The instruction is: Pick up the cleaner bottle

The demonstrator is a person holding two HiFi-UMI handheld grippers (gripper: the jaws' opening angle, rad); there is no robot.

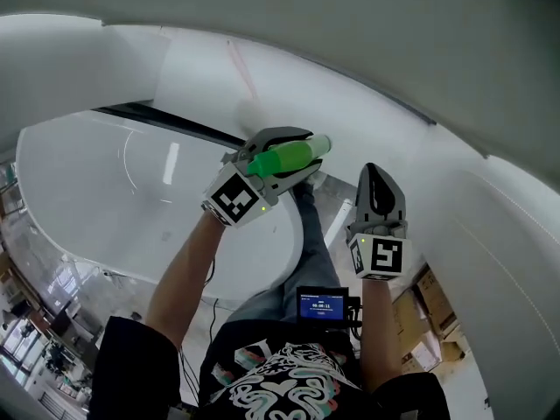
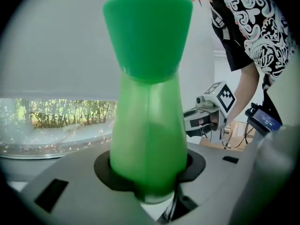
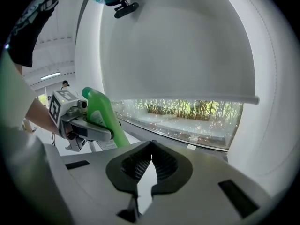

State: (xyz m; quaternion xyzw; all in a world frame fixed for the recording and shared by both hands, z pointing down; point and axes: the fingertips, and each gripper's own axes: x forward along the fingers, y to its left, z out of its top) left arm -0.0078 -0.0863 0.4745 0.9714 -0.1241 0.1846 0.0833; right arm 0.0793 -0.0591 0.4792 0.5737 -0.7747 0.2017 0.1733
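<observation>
The cleaner bottle (image 1: pixel 291 156) is bright green plastic with a flared green cap. It lies almost level in the air, held between the jaws of my left gripper (image 1: pixel 282 159), which is shut on its body. In the left gripper view the bottle (image 2: pixel 147 125) fills the middle and its lower body sits between the black pads (image 2: pixel 104 168) of the left gripper (image 2: pixel 149 175). My right gripper (image 1: pixel 374 182) hangs to the right of the bottle, apart from it. Its jaws (image 3: pixel 149 161) are shut with nothing between them. The right gripper view shows the bottle (image 3: pixel 105 118) in the left gripper (image 3: pixel 89 130).
A round white table (image 1: pixel 131 199) lies below on the left, with a curved white wall (image 1: pixel 394 86) behind. A window with greenery (image 3: pixel 187 112) runs along the wall. Cardboard boxes (image 1: pixel 429 322) stand on the floor at the right. A small blue-screen device (image 1: pixel 320 305) hangs at the person's waist.
</observation>
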